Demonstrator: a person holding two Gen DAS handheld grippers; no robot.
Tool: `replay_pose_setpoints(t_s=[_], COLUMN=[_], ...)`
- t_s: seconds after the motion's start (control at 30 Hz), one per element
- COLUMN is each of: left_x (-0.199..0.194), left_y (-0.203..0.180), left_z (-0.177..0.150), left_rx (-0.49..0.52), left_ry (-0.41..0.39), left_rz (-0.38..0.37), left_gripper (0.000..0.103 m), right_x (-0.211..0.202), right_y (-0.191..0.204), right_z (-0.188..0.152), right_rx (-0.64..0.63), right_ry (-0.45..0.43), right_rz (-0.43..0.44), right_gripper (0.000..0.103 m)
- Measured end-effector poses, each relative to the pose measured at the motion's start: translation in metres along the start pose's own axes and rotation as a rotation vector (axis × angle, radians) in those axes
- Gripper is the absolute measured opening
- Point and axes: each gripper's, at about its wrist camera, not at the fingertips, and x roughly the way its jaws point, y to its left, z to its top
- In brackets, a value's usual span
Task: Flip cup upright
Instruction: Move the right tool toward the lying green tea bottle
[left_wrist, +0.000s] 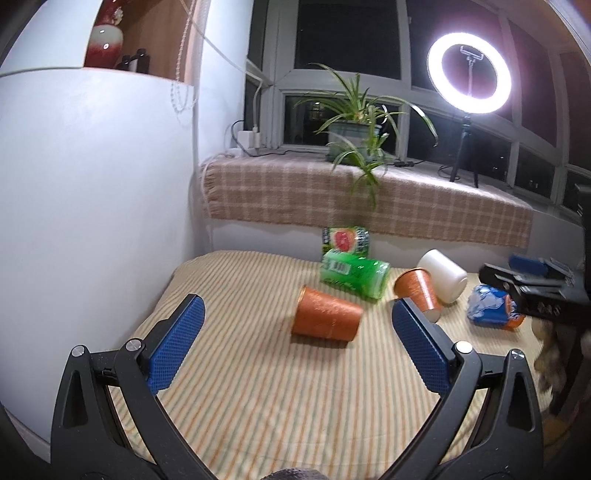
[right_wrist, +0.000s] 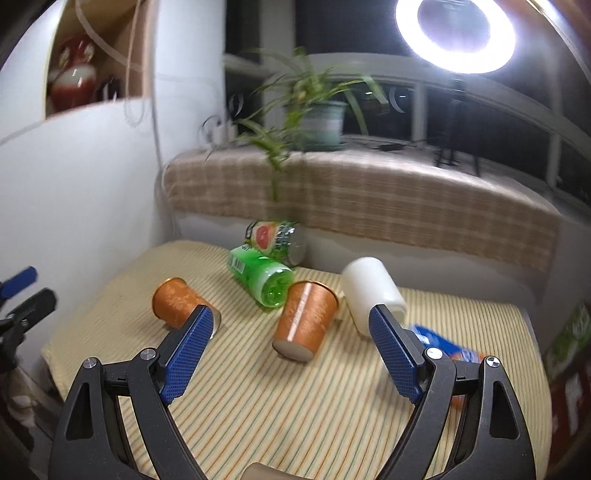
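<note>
- Here, only the left wrist view shows the whole blue can (left_wrist: 493, 306); the right gripper (right_wrist: 291, 328) half hides it.
- Around the green bottle (left_wrist: 354, 273) lie two orange cups, one on its left (left_wrist: 327, 314), one on its right (left_wrist: 417, 290), also one white cup (left_wrist: 443, 275); all tipped over.
- Both grippers, the left one (left_wrist: 295, 325) too, stand wide open, holding nothing.
- The cups' insides are not visible.

matt orange paper cups (left_wrist: 327, 315), glossy green plastic bottle (left_wrist: 354, 273), striped woven cloth (left_wrist: 277, 398)
</note>
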Motion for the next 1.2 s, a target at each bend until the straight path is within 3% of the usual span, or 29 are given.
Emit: replay_pose_setpoints(t_s=[0.23,0.47,0.7,0.9,1.2], left_x=[0.002,0.0,0.001,0.002,0.002], left_y=[0.023,0.043,0.062,0.073,0.091], left_z=[-0.008,-0.017,-0.025,-0.028,-0.03], left_rx=[-0.023,-0.049,-0.083,-0.104,-0.131], left_ry=[0.026,0.052,0.065,0.079,0.086], left_rz=[0.051,0.098,0.139,0.162,0.197], left_gripper=[0.103,0.103,0.103,0.103,0.103], right_x=[0.064,0.124,0.188,0.232,0.271], right_y=[0.029,0.04,0.049,0.071,0.085], right_z=[0.031,0.049,0.063,0.055,0.049], right_rx=[-0.237,-0.335,-0.454,-0.567,-0.611], right_ry=[0.167,0.306,0.434,0.531,0.606], right_rz=[0.099,0.149,0.111,0.091,0.057], right_gripper=[0.086,0.086,0.086,0.085,0.085])
